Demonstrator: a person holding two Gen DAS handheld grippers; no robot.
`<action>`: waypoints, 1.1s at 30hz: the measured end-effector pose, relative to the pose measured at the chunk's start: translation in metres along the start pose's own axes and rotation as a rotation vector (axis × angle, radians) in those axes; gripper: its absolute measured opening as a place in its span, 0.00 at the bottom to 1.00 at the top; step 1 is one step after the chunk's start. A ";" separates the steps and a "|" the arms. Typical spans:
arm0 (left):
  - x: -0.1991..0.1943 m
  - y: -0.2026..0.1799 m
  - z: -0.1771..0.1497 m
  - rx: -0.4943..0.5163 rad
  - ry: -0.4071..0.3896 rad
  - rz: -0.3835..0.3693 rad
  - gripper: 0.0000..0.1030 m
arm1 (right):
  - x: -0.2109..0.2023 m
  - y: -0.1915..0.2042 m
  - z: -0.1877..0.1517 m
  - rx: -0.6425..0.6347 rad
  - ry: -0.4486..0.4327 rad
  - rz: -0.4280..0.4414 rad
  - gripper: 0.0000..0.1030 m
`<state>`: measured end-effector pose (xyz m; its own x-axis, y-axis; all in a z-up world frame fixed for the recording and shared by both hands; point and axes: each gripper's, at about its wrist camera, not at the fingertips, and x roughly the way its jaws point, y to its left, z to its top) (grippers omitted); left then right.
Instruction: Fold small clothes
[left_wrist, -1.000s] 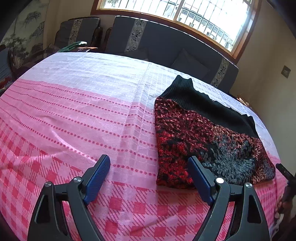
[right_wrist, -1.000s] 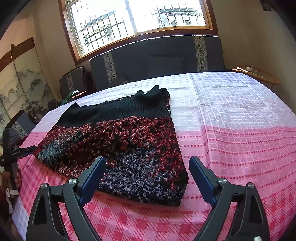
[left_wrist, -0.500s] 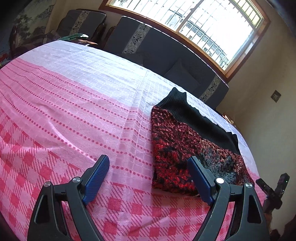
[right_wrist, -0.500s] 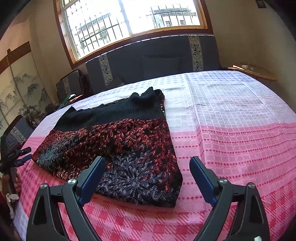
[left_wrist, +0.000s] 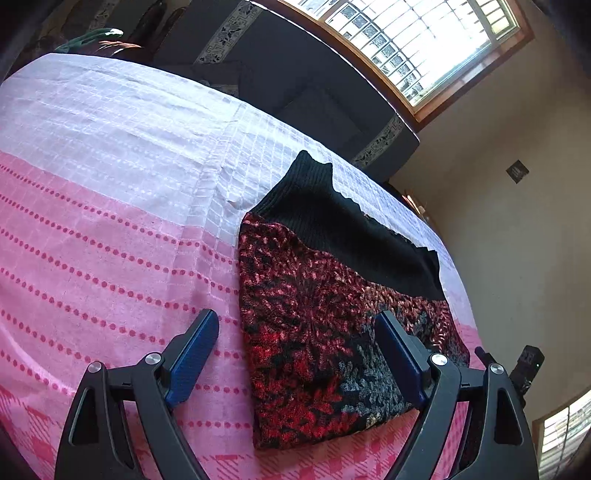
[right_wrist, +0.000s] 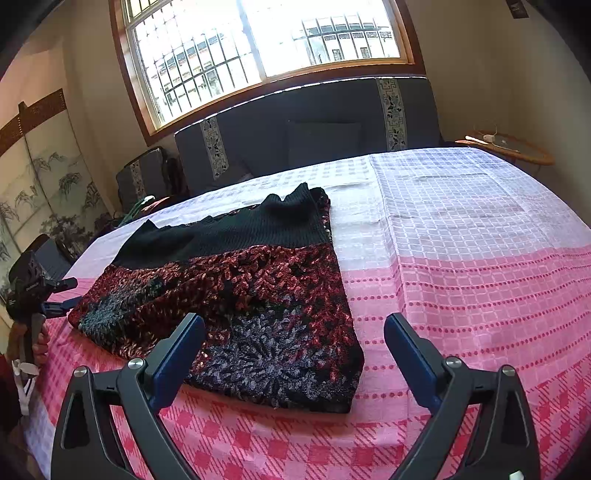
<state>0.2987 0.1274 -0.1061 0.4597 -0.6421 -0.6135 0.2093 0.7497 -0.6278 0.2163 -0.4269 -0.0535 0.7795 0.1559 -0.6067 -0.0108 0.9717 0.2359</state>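
Observation:
A folded knit garment, red, black and grey with a black ribbed band, lies flat on the pink checked tablecloth. It also shows in the right wrist view. My left gripper is open and empty, tilted, above the garment's near left corner. My right gripper is open and empty, above the garment's near right corner. The left gripper appears at the far left of the right wrist view, and part of the right gripper at the right edge of the left wrist view.
A dark sofa stands behind the table under a barred window. A dark armchair and a painted screen are at the left. A small round side table is at the far right.
The left gripper has rolled and moved closer over the garment's corner. The right gripper has backed off slightly. The garment has not moved. Both grippers stay open.

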 end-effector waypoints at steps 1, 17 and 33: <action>0.004 0.001 0.005 0.003 0.019 -0.027 0.83 | 0.000 0.000 0.000 -0.001 0.001 -0.003 0.95; 0.050 -0.002 0.058 0.092 0.214 -0.105 0.52 | 0.002 0.003 0.000 -0.003 0.002 -0.027 0.97; 0.045 0.017 0.054 0.028 0.319 -0.166 0.37 | -0.001 0.001 0.000 0.003 -0.011 -0.010 0.98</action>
<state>0.3691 0.1203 -0.1187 0.1260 -0.7702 -0.6252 0.2843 0.6319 -0.7210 0.2159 -0.4259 -0.0523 0.7862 0.1444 -0.6009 -0.0013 0.9727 0.2321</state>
